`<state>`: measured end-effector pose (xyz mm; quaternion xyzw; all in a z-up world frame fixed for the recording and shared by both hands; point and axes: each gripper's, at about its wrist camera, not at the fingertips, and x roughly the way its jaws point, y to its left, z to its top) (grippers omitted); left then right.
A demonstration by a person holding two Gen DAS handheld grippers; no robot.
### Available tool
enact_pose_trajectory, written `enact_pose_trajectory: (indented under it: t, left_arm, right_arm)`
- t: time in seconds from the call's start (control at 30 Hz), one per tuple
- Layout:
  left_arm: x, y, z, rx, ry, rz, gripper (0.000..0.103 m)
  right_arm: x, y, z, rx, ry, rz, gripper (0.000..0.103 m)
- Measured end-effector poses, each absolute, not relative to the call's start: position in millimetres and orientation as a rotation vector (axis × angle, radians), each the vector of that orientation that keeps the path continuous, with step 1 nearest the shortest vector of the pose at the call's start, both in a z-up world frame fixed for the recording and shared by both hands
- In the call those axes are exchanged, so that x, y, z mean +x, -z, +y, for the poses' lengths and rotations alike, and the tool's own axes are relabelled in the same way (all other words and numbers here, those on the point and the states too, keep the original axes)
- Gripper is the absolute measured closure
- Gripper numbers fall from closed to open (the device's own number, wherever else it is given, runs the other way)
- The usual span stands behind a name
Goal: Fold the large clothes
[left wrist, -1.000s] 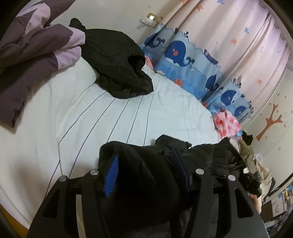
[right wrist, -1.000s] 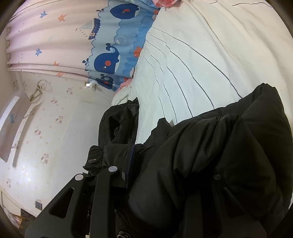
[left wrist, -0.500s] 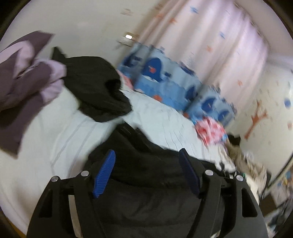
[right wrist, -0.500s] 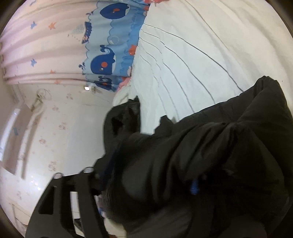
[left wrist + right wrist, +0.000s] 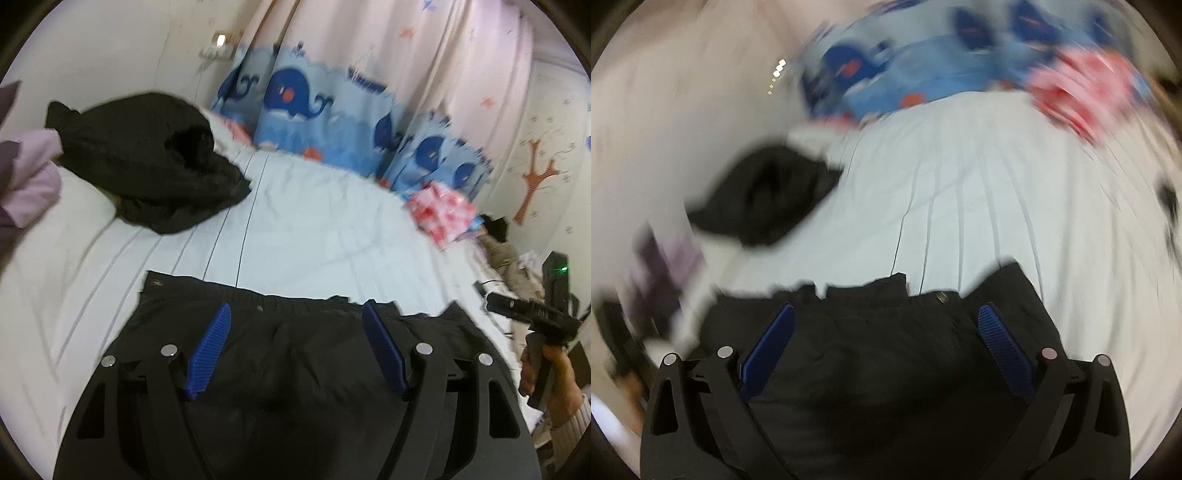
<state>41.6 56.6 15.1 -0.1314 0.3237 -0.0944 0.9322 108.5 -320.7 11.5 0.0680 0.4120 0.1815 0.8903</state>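
Black jacket lies flat on near edge of the bed, its top hem straight across. Left gripper jaws apart over it, pads not pressing the cloth. Right gripper jaws opening, wide apart, cloth below and between them but not pinched; that view is blurred. Second black garment heaped far left on the bed, well apart. Whale curtain behind. Pink cloth far right.
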Motion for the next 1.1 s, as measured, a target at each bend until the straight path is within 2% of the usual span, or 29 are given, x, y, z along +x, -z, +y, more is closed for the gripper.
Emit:
enact_pose_trajectory:
  t: [0.1, 0.13, 0.27, 0.37, 0.53, 0.63, 0.73, 0.83, 1.0, 1.1]
  left_arm:
    - [79.5, 21.5, 45.5, -0.253, 0.138, 0.758, 0.032]
    - [86.9, 31.6, 43.8, -0.253, 0.134, 0.778, 0.032]
    - [110.1, 63.8, 35.9, -0.254, 0.125, 0.827, 0.032]
    - [108.8, 64.3, 29.5, -0.204, 0.097, 0.842, 0.032]
    - [81.1, 31.1, 24.5, -0.126, 0.076, 0.749, 0.032]
    - [75.8, 26.4, 18.1, -0.06, 0.062, 0.711, 0.029]
    - [86.0, 50.6, 21.6, -0.096, 0.085, 0.775, 0.029]
    - [85.4, 54.3, 24.8, -0.11, 0.064, 0.783, 0.029]
    - [61.8, 23.1, 5.6, -0.042, 0.09, 0.682, 0.029]
    - [62.7, 21.5, -6.7, -0.019, 0.12, 0.672, 0.028]
  right_arm:
    - [134.3, 50.4, -308.2, 0.034, -0.276, 0.965, 0.007]
    - [141.8, 78.6, -316.9, 0.087, -0.272, 1.006, 0.007]
    - [147.9, 100.7, -343.4, 0.276, -0.27, 1.027, 0.007]
    - [139.9, 88.3, -340.7, 0.241, -0.251, 1.032, 0.007]
    - [104.1, 47.7, -339.5, 0.217, -0.305, 0.868, 0.007]
    - [103.3, 60.1, -343.0, 0.19, -0.26, 0.887, 0.007]
    - [108.5, 92.2, -356.5, 0.274, -0.265, 0.948, 0.007]
    - [111.5, 86.0, -358.5, 0.239, -0.25, 0.97, 0.007]
    - [93.9, 36.9, -325.8, 0.182, -0.339, 0.834, 0.007]
    - [100.6, 43.7, -292.2, 0.112, -0.387, 0.868, 0.007]
